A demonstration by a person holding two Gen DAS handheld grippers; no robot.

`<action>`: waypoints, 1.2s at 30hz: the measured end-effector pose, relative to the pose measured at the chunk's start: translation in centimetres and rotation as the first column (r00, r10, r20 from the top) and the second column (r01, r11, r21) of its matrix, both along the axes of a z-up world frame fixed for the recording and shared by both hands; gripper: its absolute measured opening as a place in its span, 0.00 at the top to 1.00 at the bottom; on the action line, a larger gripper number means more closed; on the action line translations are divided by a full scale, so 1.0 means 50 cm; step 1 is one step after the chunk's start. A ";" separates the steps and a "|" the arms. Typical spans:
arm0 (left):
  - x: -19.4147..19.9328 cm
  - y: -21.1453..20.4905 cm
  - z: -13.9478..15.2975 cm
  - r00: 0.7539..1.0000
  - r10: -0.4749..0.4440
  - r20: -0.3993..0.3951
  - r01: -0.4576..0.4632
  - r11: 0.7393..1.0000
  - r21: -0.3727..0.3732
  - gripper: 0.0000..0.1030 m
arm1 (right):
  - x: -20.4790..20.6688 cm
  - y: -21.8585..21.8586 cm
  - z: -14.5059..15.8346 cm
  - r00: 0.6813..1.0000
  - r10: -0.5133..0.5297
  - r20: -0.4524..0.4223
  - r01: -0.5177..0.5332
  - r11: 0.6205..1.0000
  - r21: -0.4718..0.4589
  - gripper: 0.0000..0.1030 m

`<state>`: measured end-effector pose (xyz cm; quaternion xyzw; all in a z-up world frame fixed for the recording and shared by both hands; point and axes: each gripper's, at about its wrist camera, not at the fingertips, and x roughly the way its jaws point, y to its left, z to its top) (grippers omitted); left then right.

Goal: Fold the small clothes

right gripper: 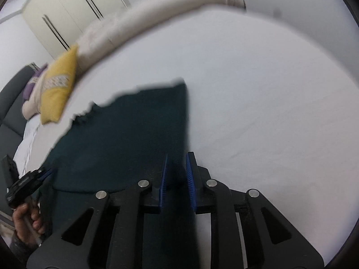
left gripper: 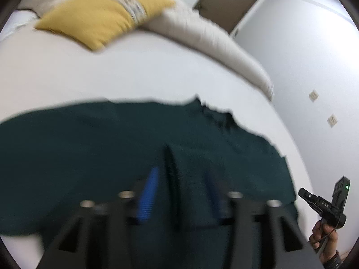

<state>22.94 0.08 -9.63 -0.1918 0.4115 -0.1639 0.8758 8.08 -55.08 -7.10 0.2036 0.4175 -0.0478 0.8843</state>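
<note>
A dark teal garment (left gripper: 89, 145) (right gripper: 125, 134) lies spread on the white bed sheet (left gripper: 134, 71) (right gripper: 269, 112). My left gripper (left gripper: 181, 179) hovers low over its near part. The blue pads (left gripper: 148, 197) stand well apart, and a raised fold of the cloth runs up between them without being pinched. My right gripper (right gripper: 177, 157) is at the garment's right edge. Its pads (right gripper: 190, 179) stand slightly apart with dark cloth in the gap, not visibly pressed. Each view shows the other gripper (left gripper: 323, 204) (right gripper: 29, 179) in a hand at its side. Both views are blurred.
A yellow pillow (left gripper: 94, 20) (right gripper: 58, 94) and a long beige bolster (left gripper: 213, 42) (right gripper: 157, 9) lie along the far side of the bed. A grey headboard (right gripper: 11, 103) and a wardrobe (right gripper: 67, 11) stand beyond. White sheet stretches to the garment's right.
</note>
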 end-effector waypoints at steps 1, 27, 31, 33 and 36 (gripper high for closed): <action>-0.018 0.025 0.013 1.000 0.021 0.014 -0.021 1.000 0.007 0.37 | -0.018 0.020 0.031 0.999 -0.001 0.040 0.003 0.999 -0.037 0.75; -0.290 0.779 -0.075 0.717 0.669 -0.196 -0.686 0.727 -0.032 0.85 | -0.196 0.441 0.169 0.945 0.250 0.210 -0.248 0.968 -0.035 0.20; -0.275 0.711 -0.009 0.762 0.638 -0.114 -0.644 0.764 -0.032 0.87 | -0.201 0.399 0.156 0.958 0.207 0.199 -0.210 0.978 -0.006 0.26; -0.260 0.649 0.033 0.804 0.591 -0.062 -0.593 0.804 -0.030 0.88 | -0.203 0.377 0.142 0.964 0.188 0.190 -0.194 0.981 0.012 0.26; -0.226 0.500 0.102 0.888 0.459 0.019 -0.459 0.889 -0.014 0.88 | -0.211 0.351 0.120 0.969 0.177 0.175 -0.184 0.982 0.028 0.26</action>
